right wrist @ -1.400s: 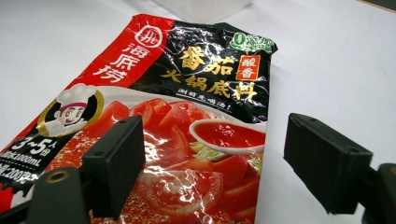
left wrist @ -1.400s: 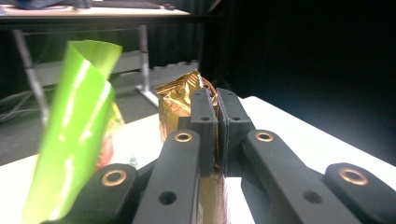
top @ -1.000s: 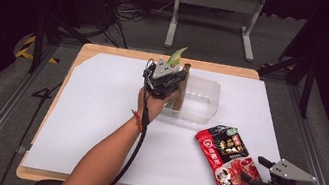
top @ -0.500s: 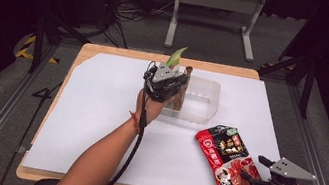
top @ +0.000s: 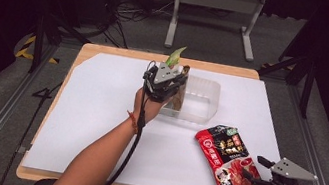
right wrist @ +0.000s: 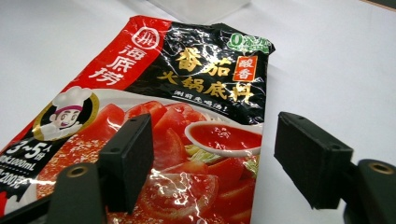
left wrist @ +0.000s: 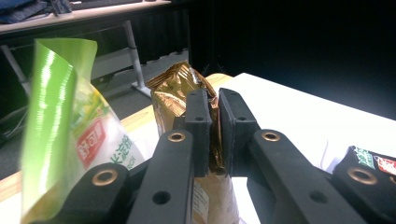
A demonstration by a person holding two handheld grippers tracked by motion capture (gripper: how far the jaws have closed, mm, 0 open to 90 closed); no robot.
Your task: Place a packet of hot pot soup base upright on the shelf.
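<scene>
Desk (top: 98, 112): wooden top under a white sheet, carrying all items below.

Clear plastic bin (top: 200, 100): open-topped, on the far middle of the desk.

Red tomato soup-base pouch (top: 225, 158): flat on the sheet, near the right front, well apart from the bin. Glossy film, soft and limp (likely slippery, moderately heavy with paste); best taken by an edge or seam.

Gold foil packet (left wrist: 180, 95): upright at the bin's left end. Light, crinkly, thin; crushes easily, so hold it by the top seal.

Green-and-white packet (left wrist: 65, 121): standing just beside the gold one.

Left gripper (left wrist: 212, 133): clamped on the gold packet's upper part, jaws just easing slightly apart with foil between them.

Right gripper (right wrist: 212, 163): jaws apart, just narrowing, straddling the pouch's near corner without pressing it.
</scene>
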